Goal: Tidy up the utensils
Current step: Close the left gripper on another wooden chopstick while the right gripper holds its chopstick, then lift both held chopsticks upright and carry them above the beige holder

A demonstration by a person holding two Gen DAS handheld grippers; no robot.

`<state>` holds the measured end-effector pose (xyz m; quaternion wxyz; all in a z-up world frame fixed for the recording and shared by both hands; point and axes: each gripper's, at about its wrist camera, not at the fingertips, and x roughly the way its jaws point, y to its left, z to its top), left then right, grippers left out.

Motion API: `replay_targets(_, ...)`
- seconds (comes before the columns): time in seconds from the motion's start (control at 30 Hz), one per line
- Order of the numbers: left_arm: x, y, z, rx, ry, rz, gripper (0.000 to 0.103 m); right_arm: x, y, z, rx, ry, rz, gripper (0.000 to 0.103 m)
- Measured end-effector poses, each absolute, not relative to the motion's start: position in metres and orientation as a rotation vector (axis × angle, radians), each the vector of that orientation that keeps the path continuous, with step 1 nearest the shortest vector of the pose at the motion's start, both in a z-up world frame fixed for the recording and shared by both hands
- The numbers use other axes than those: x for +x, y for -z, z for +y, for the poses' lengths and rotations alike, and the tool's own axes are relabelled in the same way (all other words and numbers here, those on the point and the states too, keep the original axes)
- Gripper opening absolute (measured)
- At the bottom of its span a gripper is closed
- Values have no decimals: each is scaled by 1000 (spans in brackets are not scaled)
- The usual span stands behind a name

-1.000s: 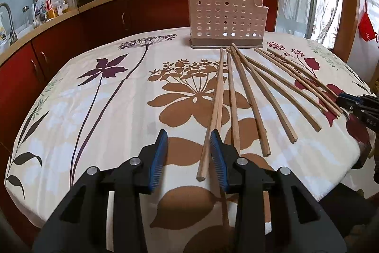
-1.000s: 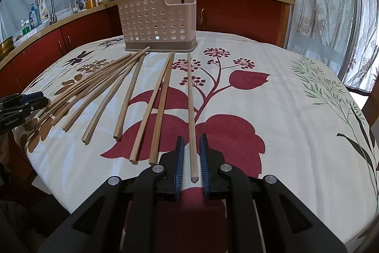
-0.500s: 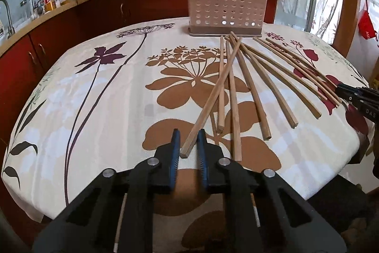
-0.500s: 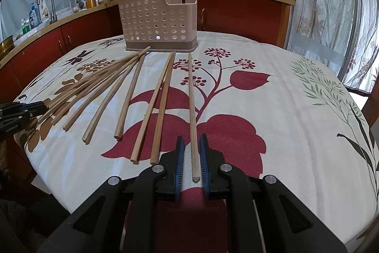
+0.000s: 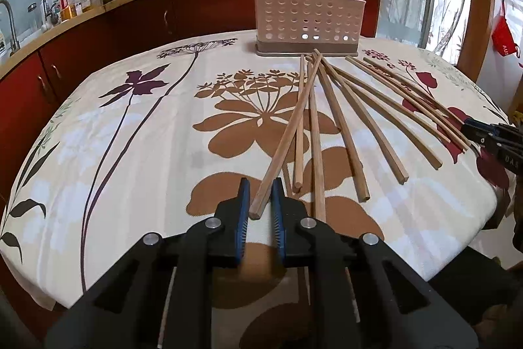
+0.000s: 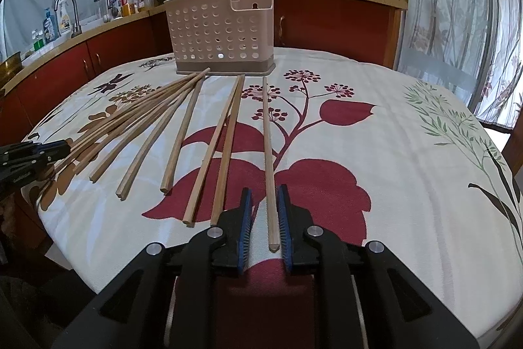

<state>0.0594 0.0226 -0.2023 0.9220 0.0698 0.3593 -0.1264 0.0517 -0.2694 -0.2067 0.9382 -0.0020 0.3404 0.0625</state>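
Note:
Several long wooden chopsticks lie fanned on the floral tablecloth in front of a beige perforated utensil holder (image 5: 307, 13), which also shows in the right wrist view (image 6: 222, 31). My left gripper (image 5: 260, 195) is shut on the near end of the leftmost chopstick (image 5: 287, 133), which now lies angled across its neighbours. My right gripper (image 6: 264, 211) has its jaws narrowly apart around the near end of the rightmost chopstick (image 6: 268, 159); the stick touches the right pad, and a gap shows on the left.
The round table (image 5: 130, 136) drops off at its near edge below both grippers. A red kitchen counter (image 5: 130, 22) with pots, bottles and a kettle runs behind. Curtains (image 6: 457, 5) hang at the right. Each gripper shows at the edge of the other's view.
My left gripper closed on the leftmost chopstick and swung its near end leftward, so it crosses the others. My right gripper stayed around the rightmost chopstick, barely moving.

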Motion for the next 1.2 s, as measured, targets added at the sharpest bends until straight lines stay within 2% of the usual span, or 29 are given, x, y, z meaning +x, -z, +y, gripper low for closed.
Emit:
replay_targets(0.2,57,203,21,132,287,726,11,50,209,-271,18,-135,676,18)
replay_targets(0.43,49,198,14,163,292,684,9,47,210,-272,22,-137,660,7)
replay_targets(0.8,38,174,17,151,259,595,9,36,192,-274,17,-106,591,7)
replay_targets(1.2,22,127,25,114,230,445,7,25,150,-272,3,-87,478,7)
